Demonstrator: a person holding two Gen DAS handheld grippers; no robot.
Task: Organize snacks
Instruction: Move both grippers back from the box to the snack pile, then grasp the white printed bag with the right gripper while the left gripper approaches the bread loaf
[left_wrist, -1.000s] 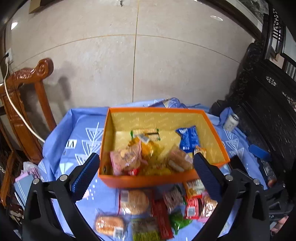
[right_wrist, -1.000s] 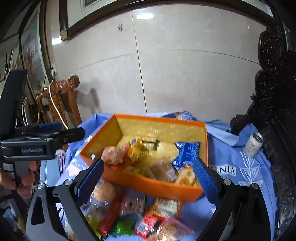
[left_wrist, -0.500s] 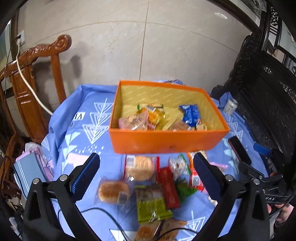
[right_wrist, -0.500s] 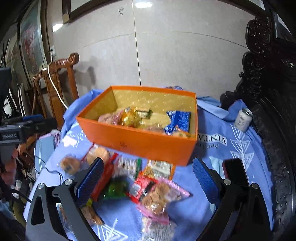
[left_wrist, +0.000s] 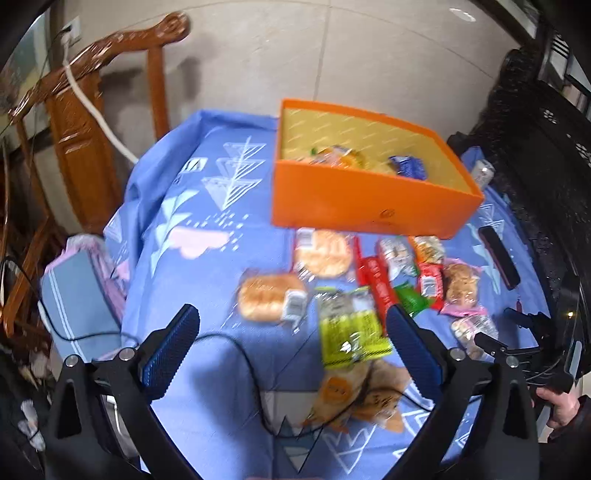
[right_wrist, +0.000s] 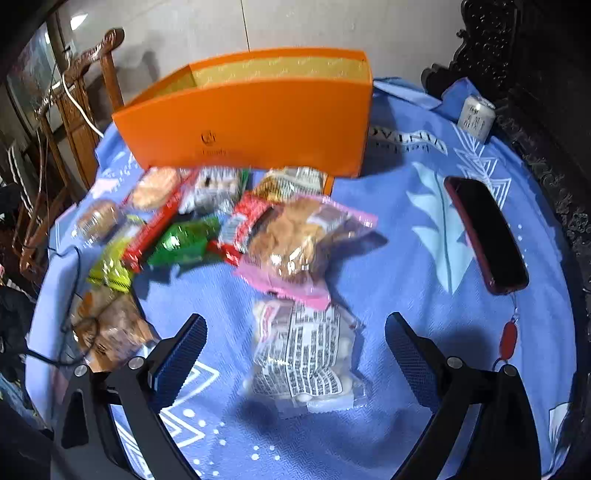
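Both grippers are spread wide with nothing in them. The right gripper (right_wrist: 295, 345) hangs low over the blue cloth (right_wrist: 424, 258), with a clear packet (right_wrist: 301, 360) covered in printed text lying right between its fingers, apparently not touching either. Just past that packet is the pink-edged cookie bag (right_wrist: 295, 243), then the rest of the snack pile up against the orange box (right_wrist: 251, 122). The left gripper (left_wrist: 293, 338) sits higher, above the near end of the pile, with the yellow-green pack (left_wrist: 349, 326) near its right finger and a bun (left_wrist: 267, 297) ahead between the fingers. The left view looks down into the box (left_wrist: 369, 199) and shows snacks inside, including a blue packet (left_wrist: 408, 166); the right view only gets the box's outer wall. The phone (right_wrist: 484, 236) lies off to the right.
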